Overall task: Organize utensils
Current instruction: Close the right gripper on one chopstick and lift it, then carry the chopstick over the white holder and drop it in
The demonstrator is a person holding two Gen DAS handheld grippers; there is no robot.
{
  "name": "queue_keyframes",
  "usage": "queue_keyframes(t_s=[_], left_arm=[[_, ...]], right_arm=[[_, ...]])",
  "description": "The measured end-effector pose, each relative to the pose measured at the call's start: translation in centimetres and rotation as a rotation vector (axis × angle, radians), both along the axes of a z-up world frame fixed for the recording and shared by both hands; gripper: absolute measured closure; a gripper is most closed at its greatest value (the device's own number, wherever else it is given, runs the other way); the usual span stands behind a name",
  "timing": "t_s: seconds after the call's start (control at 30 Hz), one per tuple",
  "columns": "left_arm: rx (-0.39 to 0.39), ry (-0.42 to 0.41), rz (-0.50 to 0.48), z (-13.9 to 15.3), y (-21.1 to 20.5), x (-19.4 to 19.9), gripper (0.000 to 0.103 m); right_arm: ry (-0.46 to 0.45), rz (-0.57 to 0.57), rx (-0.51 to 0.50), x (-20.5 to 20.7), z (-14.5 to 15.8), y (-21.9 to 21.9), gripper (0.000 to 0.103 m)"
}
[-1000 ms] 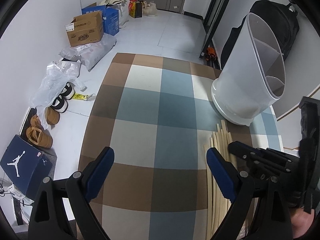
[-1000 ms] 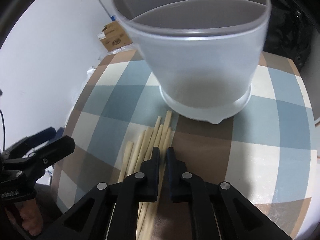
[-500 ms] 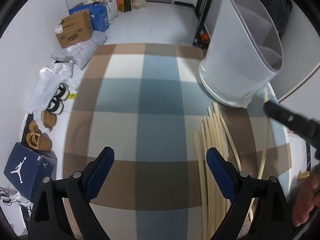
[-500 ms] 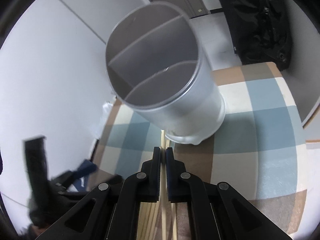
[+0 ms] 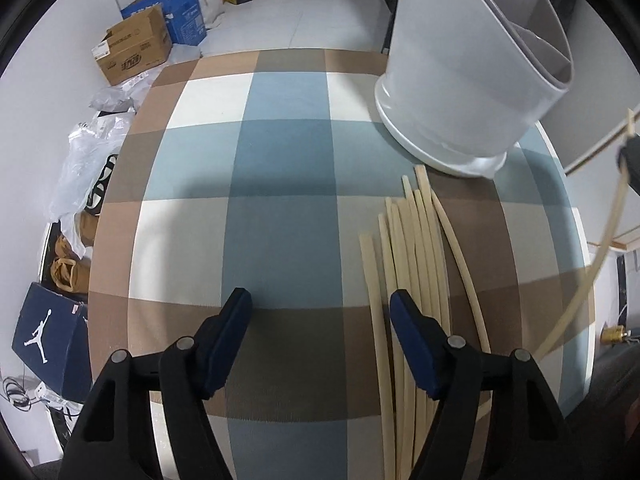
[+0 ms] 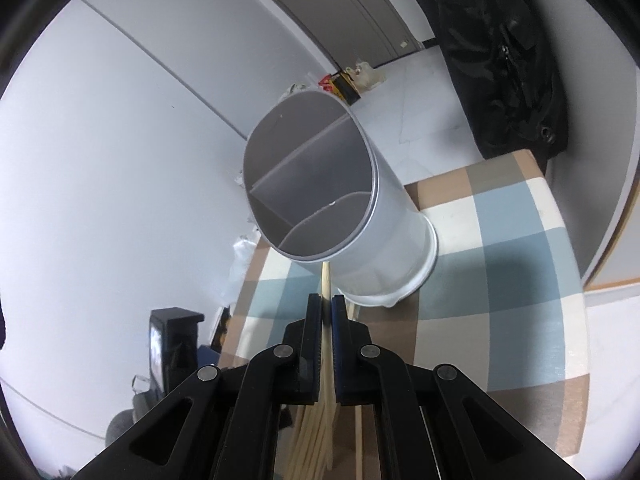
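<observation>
1. Both views evenly lit, soft indoor light, no harsh glare.
2. Strong fisheye bend; black vignette rings every corner.
3. Left wrist view: broad soft shadow on the checked cloth (image 5: 280,184) at centre.
4. Right wrist view: shadow right of the white holder (image 6: 384,248), lower centre; the chopstick (image 6: 326,280) tip is sharp.
5. Left wrist view, right edge slightly smeared.

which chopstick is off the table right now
The chopstick clamped in the right gripper, its tip near the holder. The other chopsticks lie flat on the tablecloth.
</observation>
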State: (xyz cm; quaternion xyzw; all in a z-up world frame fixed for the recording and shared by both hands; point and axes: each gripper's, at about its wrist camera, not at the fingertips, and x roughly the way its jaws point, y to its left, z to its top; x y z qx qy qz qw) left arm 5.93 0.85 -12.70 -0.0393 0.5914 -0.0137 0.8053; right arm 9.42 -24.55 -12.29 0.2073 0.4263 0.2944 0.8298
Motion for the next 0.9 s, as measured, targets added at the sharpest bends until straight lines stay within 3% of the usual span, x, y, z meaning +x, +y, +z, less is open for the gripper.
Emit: queue_keyframes(t_s=[0.23,0.33,0.43,0.63,0.77,0.9], left_arm=[[0.002,-0.007,0.016,0.0,-0.5,0.9,0.057],[0.009,-0.014,0.011,-0.1,-0.6,0.8,0.057],[0.070,-0.022,-0.031,-0.1,-1.3,0.9,0.057],[0.052,-0.016,-0.004,-0.1,-0.7,2.1,0.059],[0.023,-0.026,-0.038,0.0,-0.9,2.5,0.099],[-0.019,-0.036,-0.010,0.6,-0.4,2.3,0.100]], right_arm=[[-0.006,-0.010,0.034,-0.4,0.8,-1.6,0.099],[-0.012,-0.013,0.046,-0.5,1.0,-2.0,0.099],[-0.013,-0.011,0.055,-0.6,1.1,-2.3,0.099],[-0.026,-0.007,0.050,-0.7,1.4,-2.1,0.099],[-0.043,-0.009,0.044,-0.8,1.6,-2.1,0.099],[-0.066,-0.011,0.028,-1.2,1.8,-2.3,0.099]])
